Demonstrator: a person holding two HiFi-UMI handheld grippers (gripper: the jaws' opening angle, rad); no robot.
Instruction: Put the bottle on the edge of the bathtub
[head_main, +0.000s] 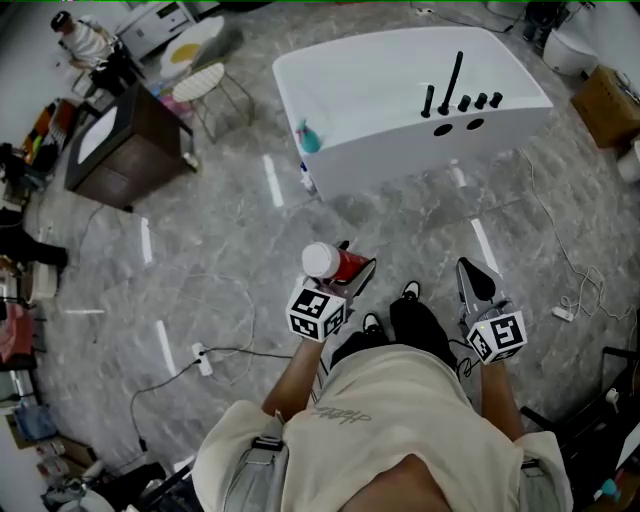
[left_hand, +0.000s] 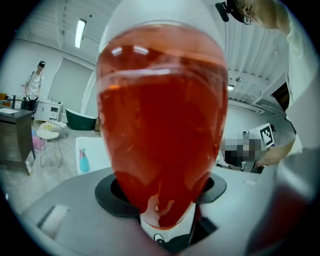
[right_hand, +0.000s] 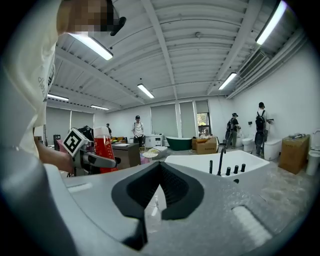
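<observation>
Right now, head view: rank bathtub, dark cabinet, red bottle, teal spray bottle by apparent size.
1. bathtub
2. dark cabinet
3. red bottle
4. teal spray bottle
The red bottle is nearer the camera, so its lead over the spray bottle may be only apparent.

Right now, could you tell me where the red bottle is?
The red bottle sits in the left gripper, centre of the head view, short of the white bathtub.

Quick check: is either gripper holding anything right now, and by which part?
The left gripper grips the red bottle around its body, below the white cap. The right gripper holds nothing; its jaws are together.
</observation>
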